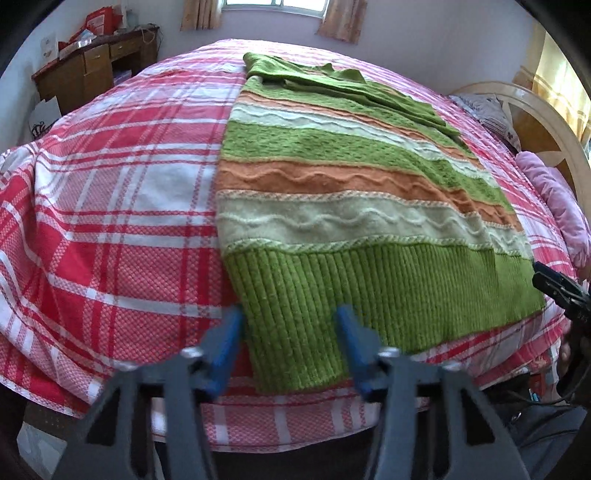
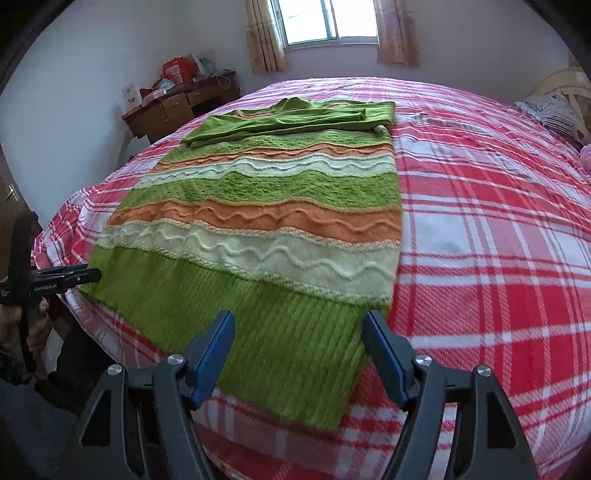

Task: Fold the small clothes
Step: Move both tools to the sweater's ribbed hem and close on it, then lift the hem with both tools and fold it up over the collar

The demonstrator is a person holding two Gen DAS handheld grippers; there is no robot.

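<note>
A green, orange and pale striped knit sweater (image 1: 332,192) lies flat on the bed, sleeves folded across its far end, ribbed green hem nearest me. It also shows in the right wrist view (image 2: 266,221). My left gripper (image 1: 290,317) is open, its blue pads astride the hem's left corner, just above it. My right gripper (image 2: 299,325) is open, its blue pads astride the hem's right corner. The right gripper (image 1: 554,284) shows at the right edge of the left wrist view; the left gripper (image 2: 79,275) shows at the left edge of the right wrist view.
The bed has a red and white plaid cover (image 1: 110,206), also in the right wrist view (image 2: 498,240). A wooden desk (image 2: 177,107) with clutter stands by the far wall under a window (image 2: 325,22). Pillows (image 1: 554,199) and a headboard (image 1: 546,122) are at the right.
</note>
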